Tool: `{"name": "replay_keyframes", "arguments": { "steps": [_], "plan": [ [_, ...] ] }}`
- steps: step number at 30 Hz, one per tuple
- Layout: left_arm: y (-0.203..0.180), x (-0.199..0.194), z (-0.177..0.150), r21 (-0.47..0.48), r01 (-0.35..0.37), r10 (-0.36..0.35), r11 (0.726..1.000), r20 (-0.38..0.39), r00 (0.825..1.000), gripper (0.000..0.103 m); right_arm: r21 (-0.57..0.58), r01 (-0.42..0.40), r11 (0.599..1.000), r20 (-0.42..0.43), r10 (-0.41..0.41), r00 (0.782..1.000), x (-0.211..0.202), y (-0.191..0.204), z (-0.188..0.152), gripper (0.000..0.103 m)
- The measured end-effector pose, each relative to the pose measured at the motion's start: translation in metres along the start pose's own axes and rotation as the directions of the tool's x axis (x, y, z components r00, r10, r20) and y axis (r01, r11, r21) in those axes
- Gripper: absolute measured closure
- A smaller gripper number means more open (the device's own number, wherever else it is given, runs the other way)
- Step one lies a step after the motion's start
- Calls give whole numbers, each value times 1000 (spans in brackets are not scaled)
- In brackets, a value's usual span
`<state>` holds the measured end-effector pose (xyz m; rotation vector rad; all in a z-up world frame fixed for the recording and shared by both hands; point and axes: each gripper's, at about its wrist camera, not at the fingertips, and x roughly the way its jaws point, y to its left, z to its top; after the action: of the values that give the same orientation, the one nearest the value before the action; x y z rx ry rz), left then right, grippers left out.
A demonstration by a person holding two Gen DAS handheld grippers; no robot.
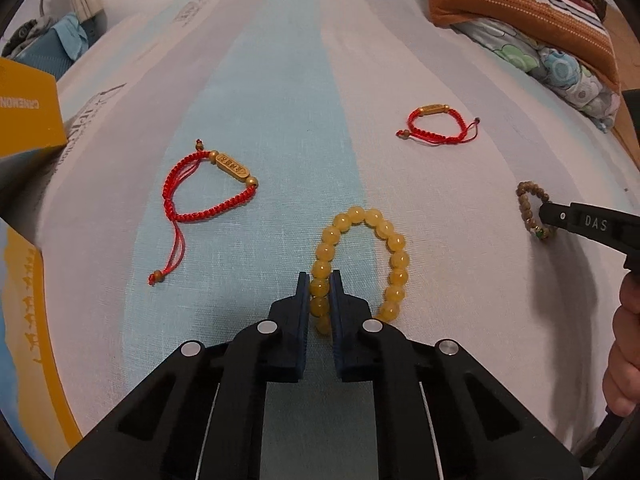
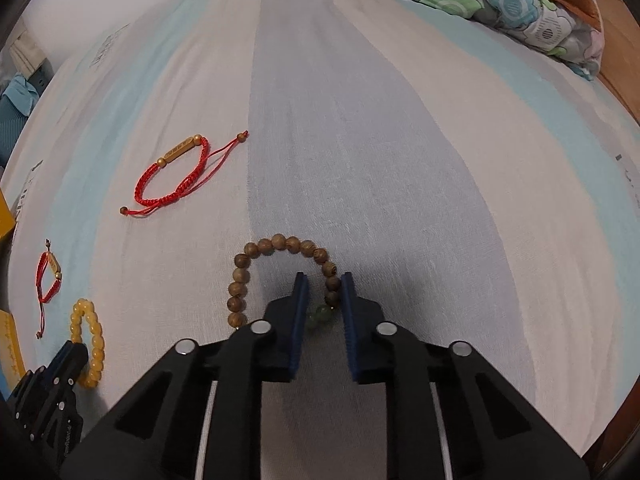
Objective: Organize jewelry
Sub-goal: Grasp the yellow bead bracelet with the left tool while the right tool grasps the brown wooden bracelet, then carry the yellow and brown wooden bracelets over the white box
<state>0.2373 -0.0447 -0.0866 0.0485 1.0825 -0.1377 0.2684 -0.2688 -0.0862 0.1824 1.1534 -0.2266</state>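
My left gripper (image 1: 320, 276) is shut on the near left side of a yellow bead bracelet (image 1: 394, 256) that lies on the striped bedsheet (image 1: 280, 100). My right gripper (image 2: 324, 278) is shut on the right side of a brown wooden bead bracelet (image 2: 280, 241), with green beads between its pads. The left wrist view shows that gripper (image 1: 544, 216) from the side at the wooden bracelet (image 1: 523, 196). Two red cord bracelets with gold bars lie loose: one (image 1: 232, 168) to the left, one (image 1: 434, 110) further back right.
A yellow box (image 1: 28, 112) stands at the left edge of the bed. Folded blankets and a pillow (image 1: 520, 8) are piled at the back right. A person's hand (image 1: 624, 340) holds the right gripper at the right edge.
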Motion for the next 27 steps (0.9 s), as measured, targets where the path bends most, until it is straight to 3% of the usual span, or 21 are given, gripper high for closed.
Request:
{"name": "replay_keyframes", "arguments": {
  "steps": [27],
  "plan": [
    [3,-56,5,7,61,-62,998,104,993,94,-31,-73,997,101,76,992,-52,17,-7,96]
  ]
}}
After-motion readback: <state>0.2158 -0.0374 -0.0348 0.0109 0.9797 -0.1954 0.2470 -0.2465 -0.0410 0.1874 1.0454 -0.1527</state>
